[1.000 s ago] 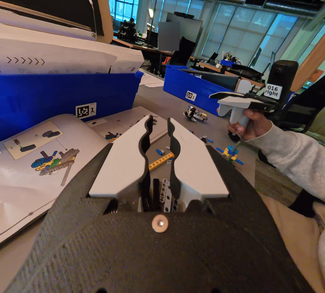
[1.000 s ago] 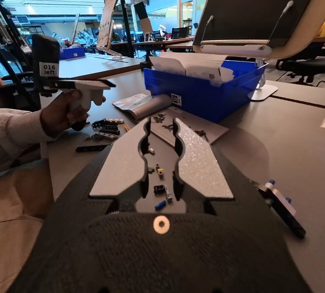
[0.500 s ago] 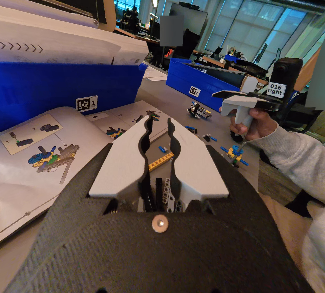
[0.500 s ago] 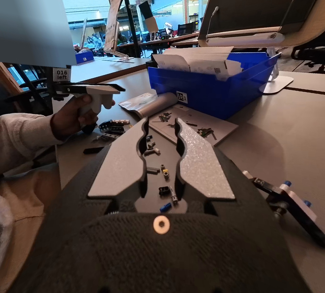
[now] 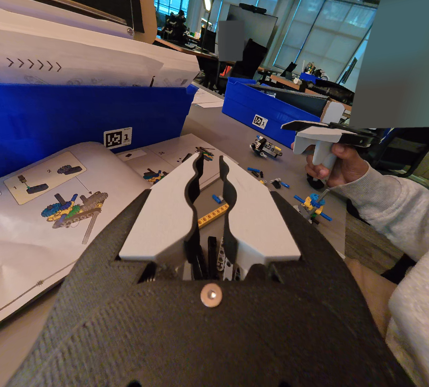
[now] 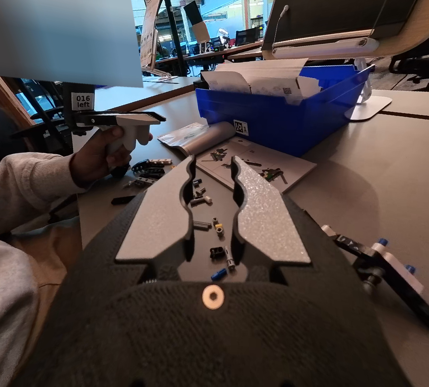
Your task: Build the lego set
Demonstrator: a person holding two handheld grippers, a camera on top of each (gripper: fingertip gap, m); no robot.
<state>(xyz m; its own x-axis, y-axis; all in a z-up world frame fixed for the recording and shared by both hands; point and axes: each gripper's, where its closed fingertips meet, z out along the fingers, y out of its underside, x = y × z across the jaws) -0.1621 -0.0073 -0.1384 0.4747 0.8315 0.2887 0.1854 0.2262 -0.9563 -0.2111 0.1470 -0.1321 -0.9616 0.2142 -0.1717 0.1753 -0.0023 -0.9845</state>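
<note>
1. Left gripper (image 5: pixel 210 162) and right gripper (image 6: pixel 211 162) both released, grasping nothing, raised over table (image 6: pixel 348 190).
2. Step judged: consulting instruction booklet (image 5: pixel 58 201) (parts loose: yellow beam (image 5: pixel 212 215), small pins (image 6: pixel 218 227)).
3. Next: pick a part; needs precise descent.

Instruction booklet (image 5: pixel 69 201) is laid open on the counter (image 6: pixel 348 178), just in front of the bin (image 5: pixel 92 116); a paper box (image 6: pixel 260 81) is held in the bin. Loose pins (image 6: pixel 218 227) are scattered on the counter before the booklet, beams (image 6: pixel 151 167) to their left. A second bin (image 5: pixel 267 106) is set farther back, a small subassembly (image 5: pixel 265 147) in front of it.
</note>
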